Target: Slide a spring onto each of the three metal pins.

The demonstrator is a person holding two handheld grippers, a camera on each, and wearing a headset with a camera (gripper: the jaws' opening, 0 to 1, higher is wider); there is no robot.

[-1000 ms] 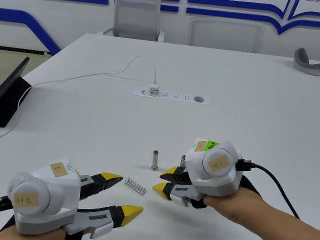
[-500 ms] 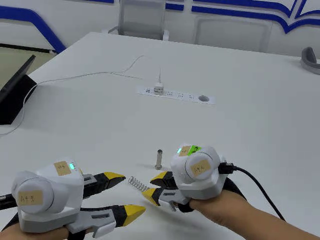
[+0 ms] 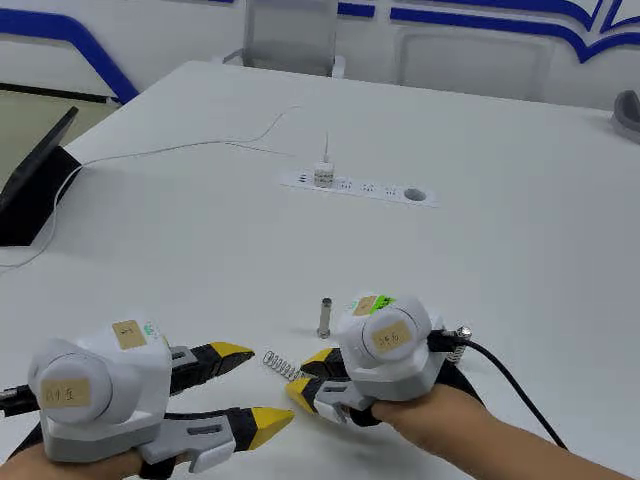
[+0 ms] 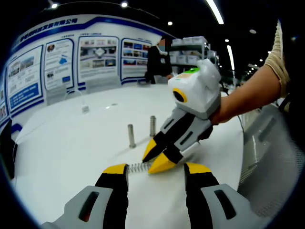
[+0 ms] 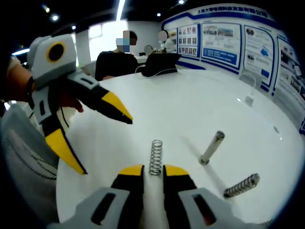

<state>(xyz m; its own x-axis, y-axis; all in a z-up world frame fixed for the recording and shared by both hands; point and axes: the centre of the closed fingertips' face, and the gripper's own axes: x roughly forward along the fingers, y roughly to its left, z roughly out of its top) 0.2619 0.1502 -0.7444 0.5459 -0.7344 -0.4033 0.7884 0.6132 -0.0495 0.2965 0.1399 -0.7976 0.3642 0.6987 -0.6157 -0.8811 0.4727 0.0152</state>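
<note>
The left gripper [image 3: 250,388] is resting at the lower left of the head view, jaws spread wide. The right gripper [image 3: 308,375], at lower centre, is pointing toward the left edge, jaws narrowly parted.

Head view: left gripper [image 3: 265,386] cut off by btm edge, rear of body out of shot. Right gripper [image 3: 298,374] body covers the pin w/ spring [image 5: 242,185] near desk [image 3: 200,250] front edge. Loose spring [image 3: 280,364]: right end tucked behind lower yellow tip. Dark screen [image 3: 35,180] past desk's left edge cropped. Grey thing [image 3: 627,108] at far right corner cropped, can't ID. Power strip [image 3: 360,187] sockets too small to read. Right gripper view: ppl [image 5: 116,59] beyond far edge blurred
</note>
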